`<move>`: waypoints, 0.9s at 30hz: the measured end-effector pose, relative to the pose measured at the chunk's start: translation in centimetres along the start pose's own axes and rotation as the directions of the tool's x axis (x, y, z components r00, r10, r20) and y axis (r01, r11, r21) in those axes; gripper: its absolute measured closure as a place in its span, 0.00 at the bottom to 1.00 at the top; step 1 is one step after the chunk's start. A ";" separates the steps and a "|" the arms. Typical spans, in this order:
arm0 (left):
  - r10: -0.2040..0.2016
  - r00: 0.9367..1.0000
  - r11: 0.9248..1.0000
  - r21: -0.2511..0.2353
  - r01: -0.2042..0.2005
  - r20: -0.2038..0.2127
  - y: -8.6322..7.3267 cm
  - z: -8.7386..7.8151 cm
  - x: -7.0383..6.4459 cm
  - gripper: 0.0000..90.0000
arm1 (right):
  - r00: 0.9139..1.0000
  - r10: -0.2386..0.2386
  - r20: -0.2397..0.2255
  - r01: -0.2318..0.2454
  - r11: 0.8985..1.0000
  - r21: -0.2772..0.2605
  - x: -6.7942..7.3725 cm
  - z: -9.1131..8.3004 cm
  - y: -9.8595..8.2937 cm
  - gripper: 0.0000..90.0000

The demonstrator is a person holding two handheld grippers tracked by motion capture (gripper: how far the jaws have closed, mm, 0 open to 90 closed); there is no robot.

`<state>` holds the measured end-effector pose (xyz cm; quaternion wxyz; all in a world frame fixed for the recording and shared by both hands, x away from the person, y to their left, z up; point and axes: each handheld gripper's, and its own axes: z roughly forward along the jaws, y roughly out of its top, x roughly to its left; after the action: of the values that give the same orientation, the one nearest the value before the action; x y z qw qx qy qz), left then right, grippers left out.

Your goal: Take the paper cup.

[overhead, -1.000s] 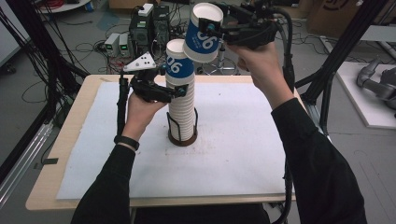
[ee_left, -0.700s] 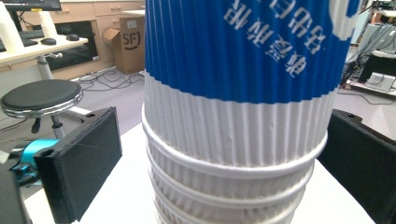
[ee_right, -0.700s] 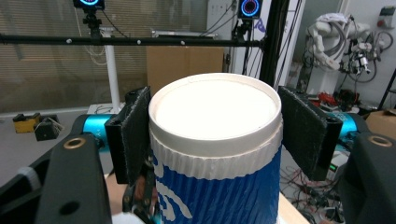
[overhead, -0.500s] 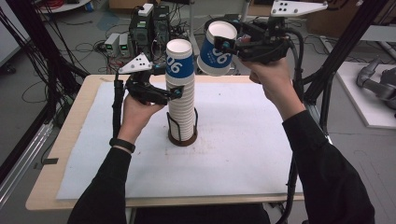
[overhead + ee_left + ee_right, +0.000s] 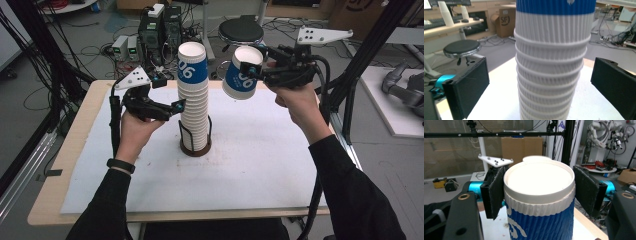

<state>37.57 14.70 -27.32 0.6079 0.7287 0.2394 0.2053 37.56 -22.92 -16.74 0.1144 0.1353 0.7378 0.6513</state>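
My right claw (image 5: 252,70) clamps one blue-and-white ribbed paper cup (image 5: 241,75), seemingly lifted clear; my left claw (image 5: 176,107) straddles the tall white cup stack (image 5: 194,105), wide open, to steady it.

Black round stool (image 5: 241,31), cardboard box (image 5: 505,21), electronics boxes (image 5: 127,46) on floor

A: In the left gripper view the cup stack (image 5: 551,62) runs off the top and bottom edges, so its mouth and base are cut off.

B: And the held cup (image 5: 540,202) loses its lower half below the right gripper view's edge.
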 end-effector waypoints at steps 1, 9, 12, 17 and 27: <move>0.011 1.000 1.000 -0.006 -0.011 -0.005 0.0 -0.2 -0.2 0.02 | 1.000 0.000 0.000 0.000 1.000 0.000 0.0 0.0 0.0 0.34; 0.034 0.999 0.999 -0.008 -0.034 0.017 -0.6 -1.1 -1.6 0.02 | 1.000 0.012 -0.002 -0.012 1.000 0.017 0.4 -0.7 -2.4 0.34; 0.034 0.999 0.999 -0.015 -0.033 0.039 -0.9 -1.5 -2.3 0.02 | 1.000 0.018 -0.002 -0.018 1.000 0.026 0.5 -1.0 -3.4 0.34; 0.036 0.998 0.999 -0.023 -0.035 0.059 -1.4 -1.8 -3.2 0.02 | 1.000 0.017 -0.003 -0.017 0.999 0.032 0.9 -1.3 -4.5 0.34; 0.040 0.991 0.999 -0.014 -0.038 0.124 -2.7 -1.7 -4.7 0.02 | 0.999 0.048 -0.006 -0.048 0.998 0.048 1.1 -1.7 -7.4 0.34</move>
<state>32.51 13.58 -29.74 0.6217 0.7411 0.1856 0.1726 35.55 -24.96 -23.87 0.0927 0.1534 0.7501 0.6366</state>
